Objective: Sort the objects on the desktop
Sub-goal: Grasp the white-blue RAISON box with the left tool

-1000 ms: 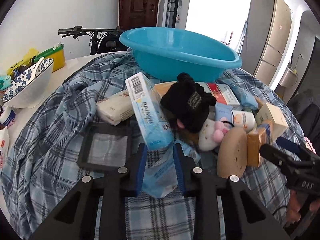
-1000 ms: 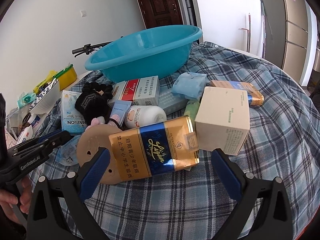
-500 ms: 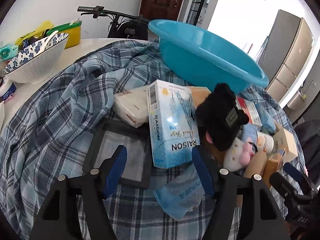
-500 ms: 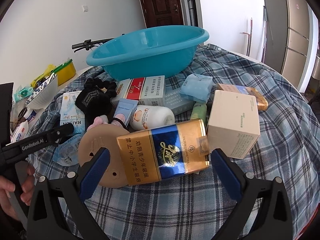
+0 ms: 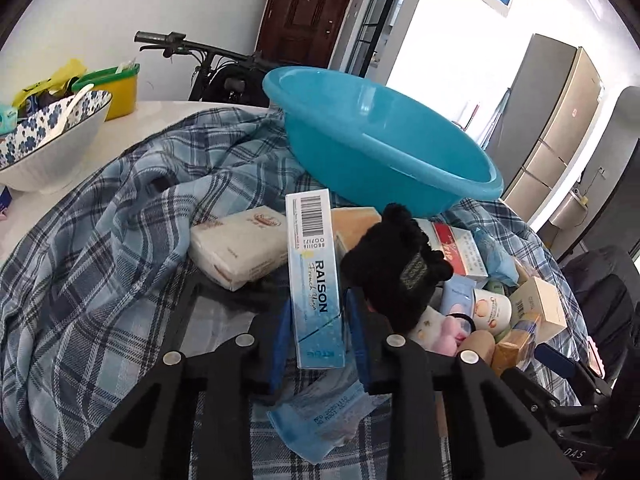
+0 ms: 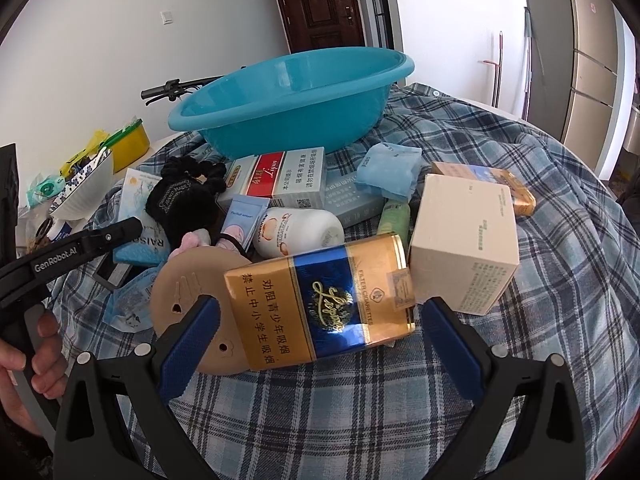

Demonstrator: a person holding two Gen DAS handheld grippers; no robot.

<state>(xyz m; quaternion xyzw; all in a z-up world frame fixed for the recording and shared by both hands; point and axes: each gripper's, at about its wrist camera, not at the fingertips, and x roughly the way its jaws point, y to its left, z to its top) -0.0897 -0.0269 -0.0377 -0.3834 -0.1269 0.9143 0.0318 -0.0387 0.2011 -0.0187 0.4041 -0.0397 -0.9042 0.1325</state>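
My left gripper (image 5: 318, 320) is closing, and its blue pads press both sides of a light blue RAISON box (image 5: 314, 280), which stands on edge with the barcode end pointing away. A crumpled blue packet (image 5: 320, 412) lies just below the pads. In the right wrist view the same box (image 6: 136, 188) shows behind the left gripper's black finger (image 6: 120, 230). My right gripper (image 6: 320, 320) is open wide, its fingers either side of a gold and blue cigarette carton (image 6: 320, 300) without pressing on it. A teal basin (image 5: 380, 136) sits behind the pile.
On the plaid cloth (image 6: 560, 280) lie a black knit pouch (image 5: 394, 268), a tissue pack (image 5: 240, 248), a black frame (image 5: 216, 320), a cream box (image 6: 464, 240), a white bottle (image 6: 298, 226) and a tan disc (image 6: 180, 292). A flowered bowl (image 5: 48, 148) stands at far left.
The left jaws opened, letting go of the blue packet, with the RAISON box lying face up. They then closed on the box's narrow sides. The right gripper stayed put.
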